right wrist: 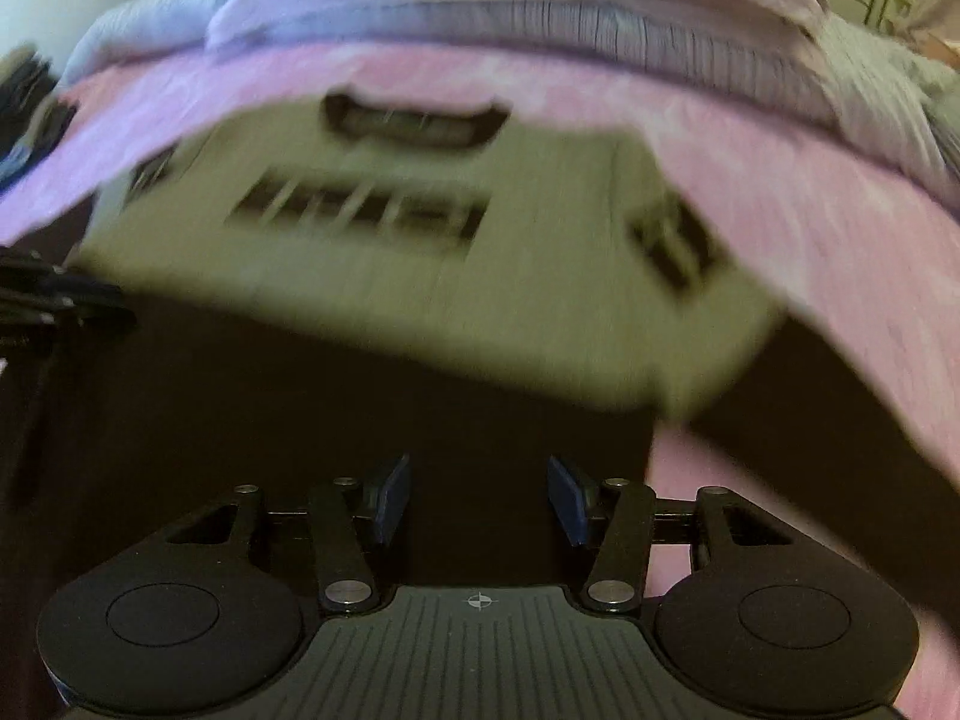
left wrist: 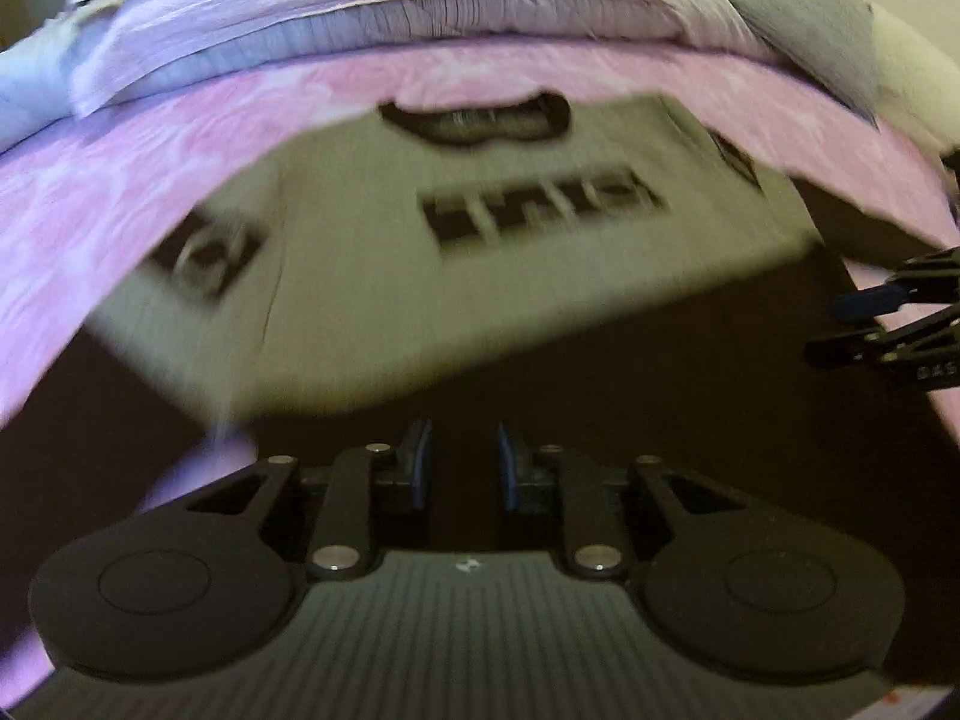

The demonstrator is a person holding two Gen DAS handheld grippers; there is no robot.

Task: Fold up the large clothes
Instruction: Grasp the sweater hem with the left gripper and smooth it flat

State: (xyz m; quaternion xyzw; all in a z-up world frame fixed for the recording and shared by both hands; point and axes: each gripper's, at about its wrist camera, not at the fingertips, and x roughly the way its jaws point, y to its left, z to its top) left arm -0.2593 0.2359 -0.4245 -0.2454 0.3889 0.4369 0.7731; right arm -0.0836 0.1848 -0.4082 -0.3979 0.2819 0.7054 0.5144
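Observation:
A large olive-green T-shirt [left wrist: 480, 276] with black lettering and a dark collar lies flat on a pink bedsheet [left wrist: 90, 228], collar toward the far side. It also fills the middle of the right wrist view, T-shirt [right wrist: 420, 288], blurred in both views. Its near part is a dark stretch of cloth or shadow; I cannot tell which. My left gripper [left wrist: 463, 468] hovers over that dark stretch, open, with nothing between the blue pads. My right gripper [right wrist: 480, 501] is open wider, also over the dark part. Each gripper shows at the edge of the other's view.
Folded lilac bedding [left wrist: 390, 18] is stacked along the far side of the bed, with a grey pillow [left wrist: 804, 30] at the right end. The pink bedsheet [right wrist: 810, 228] extends on both sides of the shirt.

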